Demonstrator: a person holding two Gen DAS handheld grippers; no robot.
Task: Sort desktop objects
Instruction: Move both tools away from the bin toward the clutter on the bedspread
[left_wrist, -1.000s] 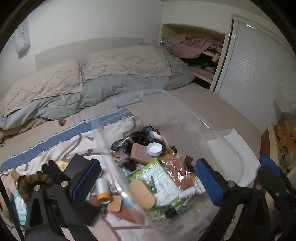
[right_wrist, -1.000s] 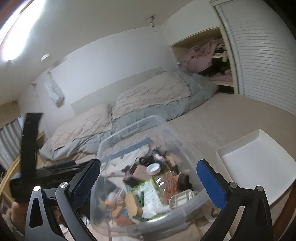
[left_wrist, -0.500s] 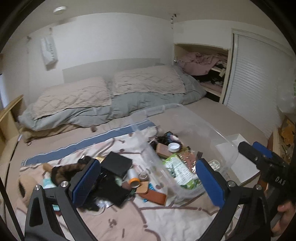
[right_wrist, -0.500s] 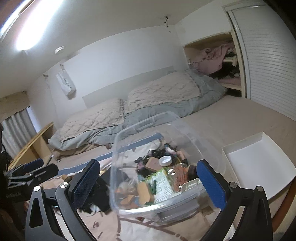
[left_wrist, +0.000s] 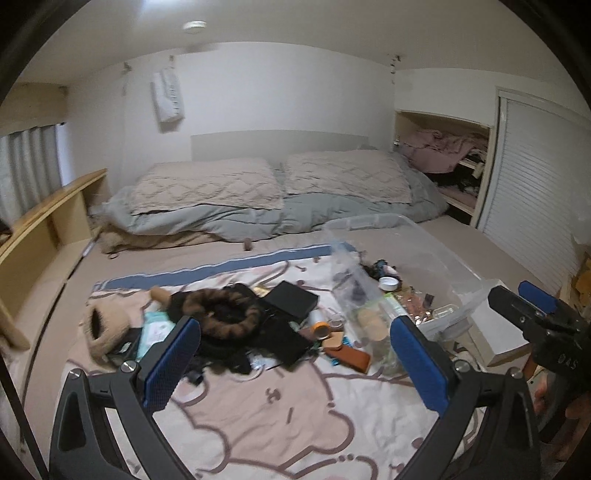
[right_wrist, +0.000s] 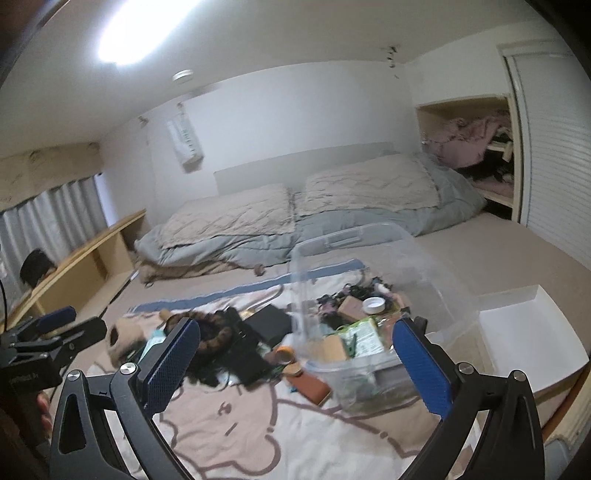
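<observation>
Both wrist views look from above the blanket (left_wrist: 280, 413) toward the pillows, sharing the clear bin (right_wrist: 369, 280).

The left gripper (left_wrist: 295, 362) and the right gripper (right_wrist: 297, 363) are both hovering with jaws spread wide, gripping nothing. A hand (left_wrist: 554, 397) is probably holding the right one.

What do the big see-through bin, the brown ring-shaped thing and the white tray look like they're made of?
The bin looks like clear, glossy plastic: its contents show through its walls. The brown ring seems to be fuzzy fur or plush, matte and soft-edged. The white tray has flat, matte, sharp-cornered walls, probably cardboard or thin plastic; I can't tell which.
</observation>
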